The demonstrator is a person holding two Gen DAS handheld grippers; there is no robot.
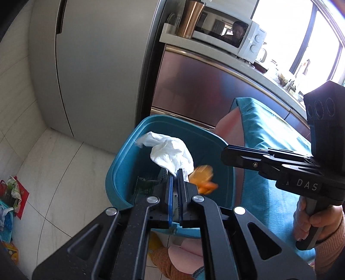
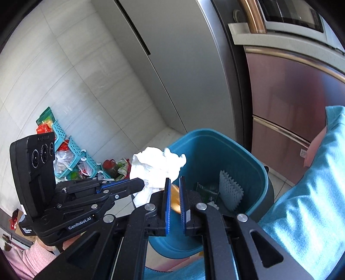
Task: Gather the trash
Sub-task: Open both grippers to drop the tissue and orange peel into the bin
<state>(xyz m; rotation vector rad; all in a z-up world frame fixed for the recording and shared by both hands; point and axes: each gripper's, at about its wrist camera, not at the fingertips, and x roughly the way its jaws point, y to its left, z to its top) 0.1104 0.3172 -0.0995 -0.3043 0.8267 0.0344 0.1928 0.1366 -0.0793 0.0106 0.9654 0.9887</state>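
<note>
white crumpled tissue [image 1: 170, 150] sticks up from my left gripper [image 1: 177, 174], the fingers pinched tight on its lower end. tissue hangs over the open mouth of the teal bin [image 1: 120, 172], just above its near rim. seen from the right wrist, the same tissue [image 2: 157, 165] bulges past the left gripper [image 2: 138, 184], at the left edge of the bin [image 2: 241, 155].

my right gripper [image 2: 174, 183] has its blue pads nearly together, a thin gap between them. an orange scrap [image 2: 175, 200] shows blurred in that gap, and i cannot tell whether the pads press on it. from the left wrist the scrap [image 1: 203, 178] is a blurred orange smear over the inside of the bin, just below the right gripper [image 1: 226, 154] tip.

inside the bin: a green wrapper [image 2: 204, 190] and a pale ridged piece [image 2: 229, 189] leaning on the far wall.

bin stands on pale tile floor [image 1: 64, 172] near a grey fridge [image 1: 97, 64] and reddish cabinet drawers [image 1: 204, 81]. teal cushion [image 1: 273, 137] just right of the bin. microwave [image 1: 232, 34] and a copper tumbler [image 1: 190, 18] on the counter. more bags and wrappers [image 2: 71, 159] lie by the wall with a teal basket, well apart from the bin.
</note>
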